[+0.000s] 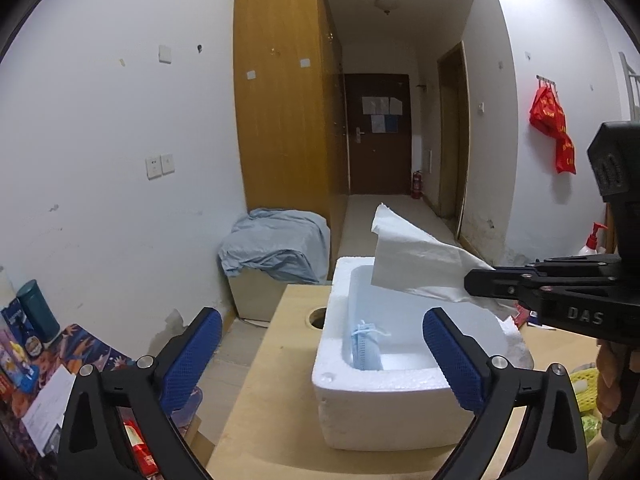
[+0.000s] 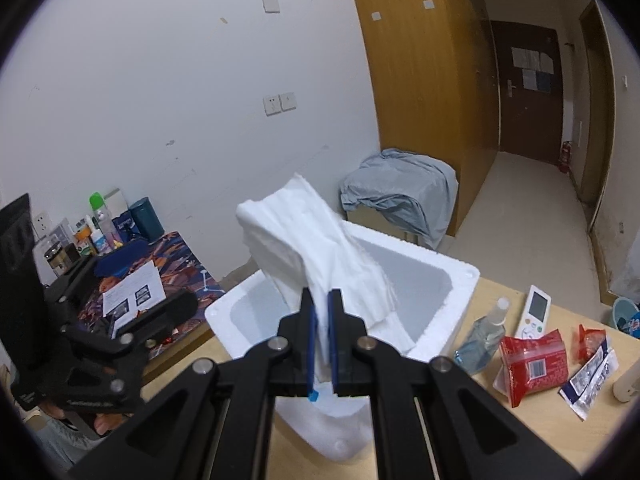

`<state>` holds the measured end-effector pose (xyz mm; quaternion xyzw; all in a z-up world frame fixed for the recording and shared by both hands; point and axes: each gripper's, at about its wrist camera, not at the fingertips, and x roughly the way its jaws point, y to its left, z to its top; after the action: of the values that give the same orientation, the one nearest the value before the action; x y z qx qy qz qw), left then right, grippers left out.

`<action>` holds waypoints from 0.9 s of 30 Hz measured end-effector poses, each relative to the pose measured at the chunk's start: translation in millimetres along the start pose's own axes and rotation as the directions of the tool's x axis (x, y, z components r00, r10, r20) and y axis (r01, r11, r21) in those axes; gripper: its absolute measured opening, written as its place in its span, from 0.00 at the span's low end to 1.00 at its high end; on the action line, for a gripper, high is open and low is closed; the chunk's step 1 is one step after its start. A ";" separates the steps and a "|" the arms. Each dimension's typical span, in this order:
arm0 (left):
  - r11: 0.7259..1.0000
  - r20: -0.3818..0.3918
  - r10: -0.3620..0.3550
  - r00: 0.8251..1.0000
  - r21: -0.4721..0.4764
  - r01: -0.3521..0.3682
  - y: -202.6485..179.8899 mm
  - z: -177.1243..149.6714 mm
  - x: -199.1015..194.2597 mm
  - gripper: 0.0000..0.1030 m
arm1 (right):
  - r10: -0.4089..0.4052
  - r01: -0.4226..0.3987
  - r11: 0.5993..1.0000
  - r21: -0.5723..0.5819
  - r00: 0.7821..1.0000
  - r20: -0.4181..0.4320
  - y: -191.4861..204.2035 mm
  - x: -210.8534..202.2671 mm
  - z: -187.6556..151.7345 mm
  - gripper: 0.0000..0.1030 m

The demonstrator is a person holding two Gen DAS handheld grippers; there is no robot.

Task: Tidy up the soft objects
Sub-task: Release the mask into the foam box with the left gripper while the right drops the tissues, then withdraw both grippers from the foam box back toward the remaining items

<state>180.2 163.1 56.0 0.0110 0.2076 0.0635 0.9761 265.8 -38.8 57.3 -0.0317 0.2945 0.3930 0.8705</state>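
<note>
White crumpled paper tissue [image 2: 320, 240], pinched in right gripper [image 2: 322, 308] jaws, centre frame above white foam box [image 2: 460, 280] for dropping; left gripper [image 1: 320, 344] jaws wide, empty.

I see a light wooden table [image 2: 460, 432] carrying the white foam box [image 2: 452, 280], and to its right a clear spray bottle [image 2: 480, 340], a white remote [image 2: 534, 312], a red packet [image 2: 534, 364] and smaller wrappers [image 2: 592, 372].

Foam, paper and wood here
Grainy white styrofoam box [image 1: 384, 400], soft crinkly tissue [image 1: 416, 264], matt pale wood desk [image 1: 256, 412], textured blue rubbery fingers [image 1: 452, 356].
</note>
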 end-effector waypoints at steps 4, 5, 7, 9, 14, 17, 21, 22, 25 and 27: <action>1.000 -0.004 0.004 1.000 0.004 -0.004 1.6 -1.9 -0.2 0.98 | -0.020 0.020 1.000 -0.003 1.000 -0.013 1.7 7.0 0.3 0.08; 1.000 -0.003 0.005 1.000 0.005 -0.005 1.4 -1.7 -0.6 0.98 | -0.023 0.023 1.000 -0.003 1.000 -0.015 1.5 8.1 0.1 0.08; 1.000 -0.002 0.004 1.000 0.002 -0.004 1.6 -0.8 -1.7 0.98 | -0.028 0.028 1.000 -0.002 0.999 -0.017 0.7 9.9 1.1 0.08; 1.000 0.003 0.005 1.000 -0.004 -0.005 2.3 0.0 -2.7 0.98 | -0.021 0.021 1.000 -0.002 1.000 -0.022 0.2 11.4 1.2 0.08; 1.000 0.000 0.018 1.000 -0.001 -0.018 0.8 -1.0 -1.8 0.98 | -0.033 0.033 0.999 -0.030 0.999 -0.022 4.1 13.2 1.5 0.51; 1.000 -0.005 0.018 1.000 -0.002 -0.018 1.3 -2.5 -1.6 0.98 | -0.036 0.036 0.999 -0.020 0.999 0.009 4.1 7.7 1.9 0.74; 1.000 -0.005 0.013 1.000 -0.003 -0.013 0.5 -2.1 -4.6 0.98 | -0.039 0.039 0.999 -0.017 0.999 0.029 4.2 3.1 3.3 0.74; 1.000 -0.003 0.011 1.000 -0.004 -0.011 1.0 -1.6 -5.3 0.98 | -0.037 0.037 0.999 -0.013 0.999 0.027 3.5 2.3 3.5 0.74; 1.000 0.001 0.001 1.000 -0.003 -0.001 -0.2 -1.1 -8.9 0.98 | -0.043 0.044 0.999 -0.004 0.999 0.025 1.8 -2.1 3.0 0.74; 1.000 0.002 -0.003 1.000 0.000 0.003 -2.0 -1.4 -12.3 0.98 | -0.054 0.054 0.999 -0.005 0.998 0.031 1.6 -8.0 2.0 0.76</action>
<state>168.8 159.6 59.6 0.0109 0.2068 0.0618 0.9764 261.5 -42.5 63.6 -0.0362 0.2790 0.3706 0.8852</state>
